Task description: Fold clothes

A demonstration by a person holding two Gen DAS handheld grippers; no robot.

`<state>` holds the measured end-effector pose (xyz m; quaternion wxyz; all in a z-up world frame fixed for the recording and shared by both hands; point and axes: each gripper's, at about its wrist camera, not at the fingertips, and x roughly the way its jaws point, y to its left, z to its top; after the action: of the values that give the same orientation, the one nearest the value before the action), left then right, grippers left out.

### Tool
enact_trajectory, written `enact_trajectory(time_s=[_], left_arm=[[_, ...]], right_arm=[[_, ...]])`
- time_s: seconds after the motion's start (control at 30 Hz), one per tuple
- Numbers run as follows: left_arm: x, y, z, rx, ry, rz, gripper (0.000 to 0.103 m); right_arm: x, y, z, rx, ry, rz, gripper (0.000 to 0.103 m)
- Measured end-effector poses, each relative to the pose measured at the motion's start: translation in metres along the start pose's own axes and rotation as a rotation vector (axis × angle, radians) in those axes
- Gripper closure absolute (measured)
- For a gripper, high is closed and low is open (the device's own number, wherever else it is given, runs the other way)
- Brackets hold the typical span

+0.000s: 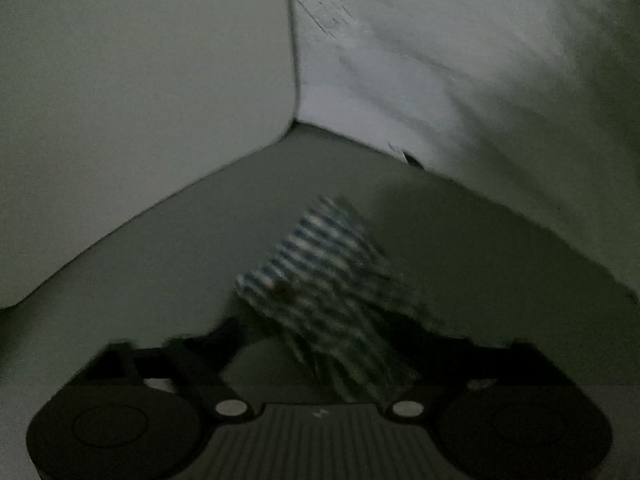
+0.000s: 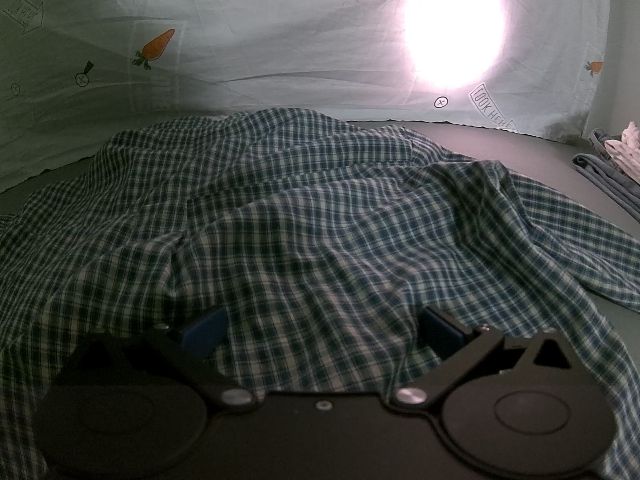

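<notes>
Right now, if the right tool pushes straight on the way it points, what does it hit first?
Most likely the checked shirt: the right tool already has its cloth bunched between the fingers, and the shirt mounds ahead. Beyond it hangs the carrot-print sheet, though depth there is hard to judge.

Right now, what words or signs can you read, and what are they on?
"LOOK HERE", in an arrow on the printed sheet, right side.
"LOOK HERE" again, in the arrow at far left, faint.
Small circled crosses on the same sheet.
Left wrist view: nothing readable; the striped cloth is blurred.
</notes>
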<state>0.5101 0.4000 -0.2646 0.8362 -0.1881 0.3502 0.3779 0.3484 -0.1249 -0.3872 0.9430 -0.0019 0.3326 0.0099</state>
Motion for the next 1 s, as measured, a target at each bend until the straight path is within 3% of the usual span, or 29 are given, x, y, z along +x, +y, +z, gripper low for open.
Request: enact_trajectory(time_s=[0.03, 0.1, 0.27, 0.33, 0.47, 0.53, 0.67, 0.73, 0.8, 0.87, 0.9, 0.93, 1.0], left_arm=[[-0.002, 0.003, 0.001, -0.024, 0.000, 0.004, 0.071], [-0.011, 0.013, 0.001, -0.078, 0.002, -0.006, 0.084], [-0.062, 0.048, -0.009, -0.048, -0.093, 0.036, 0.089], [-0.088, 0.075, -0.016, -0.078, -0.106, 0.052, 0.089], [-0.123, 0.133, -0.042, -0.189, -0.050, 0.076, 0.088], [-0.128, 0.150, -0.061, -0.190, -0.008, 0.098, 0.088], [-0.127, 0.164, -0.089, -0.145, 0.086, 0.135, 0.079], [-0.136, 0.164, -0.094, -0.132, 0.091, 0.129, 0.078], [-0.151, 0.162, -0.094, -0.089, 0.062, 0.114, 0.068], [-0.174, 0.155, -0.097, -0.022, 0.015, 0.068, 0.055], [-0.184, 0.153, -0.100, 0.005, -0.001, 0.027, 0.052], [-0.195, 0.151, -0.104, 0.034, -0.014, -0.025, 0.045], [-0.217, 0.146, -0.119, 0.088, -0.017, -0.138, 0.036]], right_arm=[[0.000, 0.000, 0.000, 0.000, 0.000, 0.000, 0.000], [0.000, 0.000, 0.000, 0.000, 0.000, 0.000, 0.000], [0.000, -0.001, -0.001, 0.001, 0.000, 0.002, 0.000], [0.000, -0.001, -0.001, 0.002, 0.000, 0.002, 0.000], [0.000, -0.002, -0.001, 0.004, 0.000, 0.003, 0.000], [-0.001, -0.002, 0.000, 0.003, 0.001, 0.003, 0.000], [0.001, -0.003, 0.003, 0.005, 0.019, -0.002, 0.000], [0.006, -0.006, 0.011, 0.002, 0.055, 0.004, 0.000], [0.010, -0.009, 0.022, -0.006, 0.118, 0.025, 0.000], [0.009, -0.016, 0.030, -0.014, 0.175, 0.069, 0.004], [0.004, -0.024, 0.033, -0.009, 0.179, 0.097, 0.015], [-0.006, -0.033, 0.033, -0.007, 0.164, 0.111, 0.020], [-0.028, -0.053, 0.031, -0.014, 0.125, 0.117, 0.020]])
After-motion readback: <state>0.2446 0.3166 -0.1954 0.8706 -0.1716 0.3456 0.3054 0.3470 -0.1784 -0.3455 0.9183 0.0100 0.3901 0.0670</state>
